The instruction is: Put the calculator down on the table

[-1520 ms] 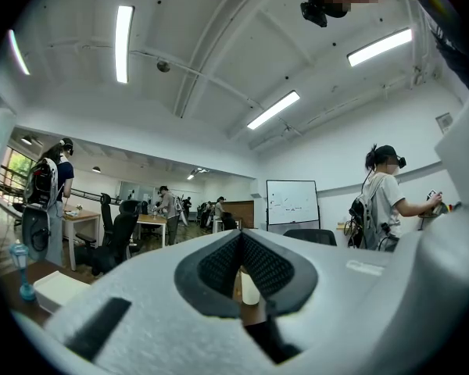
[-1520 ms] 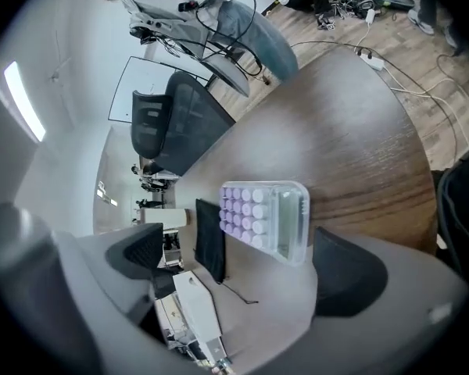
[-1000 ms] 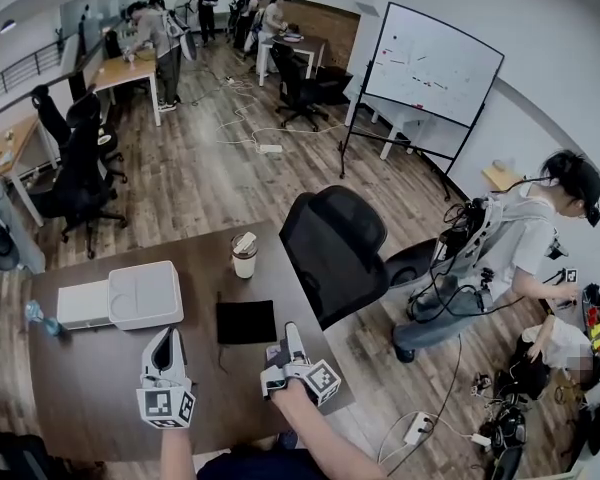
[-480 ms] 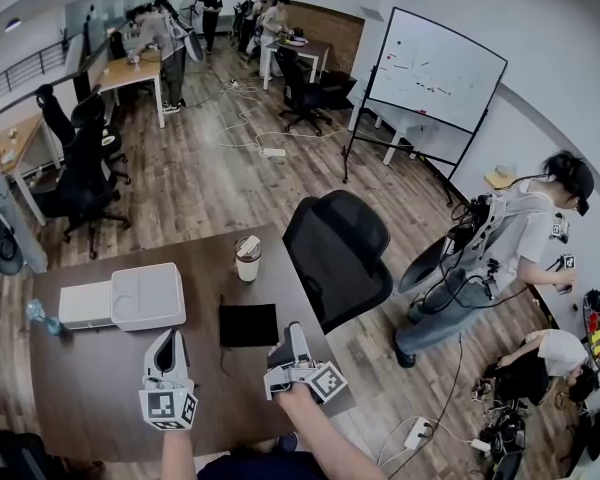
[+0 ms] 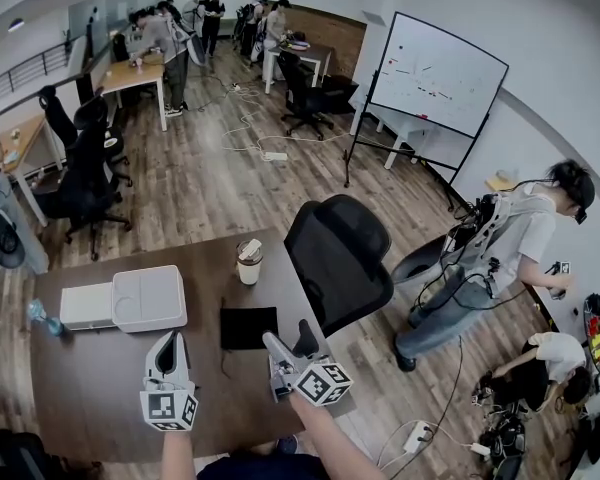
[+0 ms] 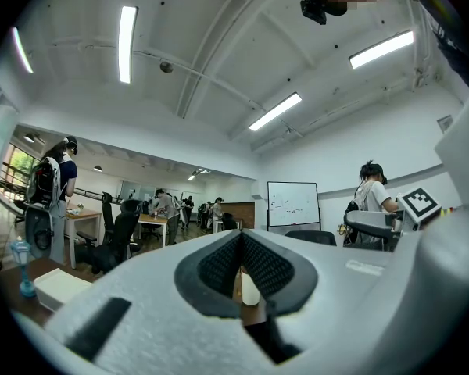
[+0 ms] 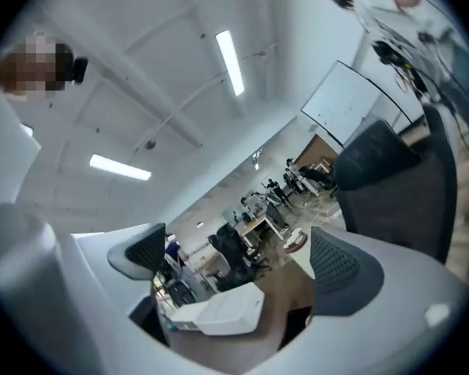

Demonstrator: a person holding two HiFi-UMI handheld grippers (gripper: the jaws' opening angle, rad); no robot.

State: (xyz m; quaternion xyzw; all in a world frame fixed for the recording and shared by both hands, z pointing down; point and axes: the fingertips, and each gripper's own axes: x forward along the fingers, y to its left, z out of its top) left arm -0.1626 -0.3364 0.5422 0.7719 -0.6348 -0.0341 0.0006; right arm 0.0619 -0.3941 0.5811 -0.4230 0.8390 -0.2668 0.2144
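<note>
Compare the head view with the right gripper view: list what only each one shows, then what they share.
Only the head view: the left gripper, the right gripper seen from above, and the calculator lying plainly flat on the table. Only the right gripper view: the ceiling lights, and that gripper's jaws standing wide apart with nothing between them. Both: the white box, the cup, the black chair and the whiteboard.
</note>
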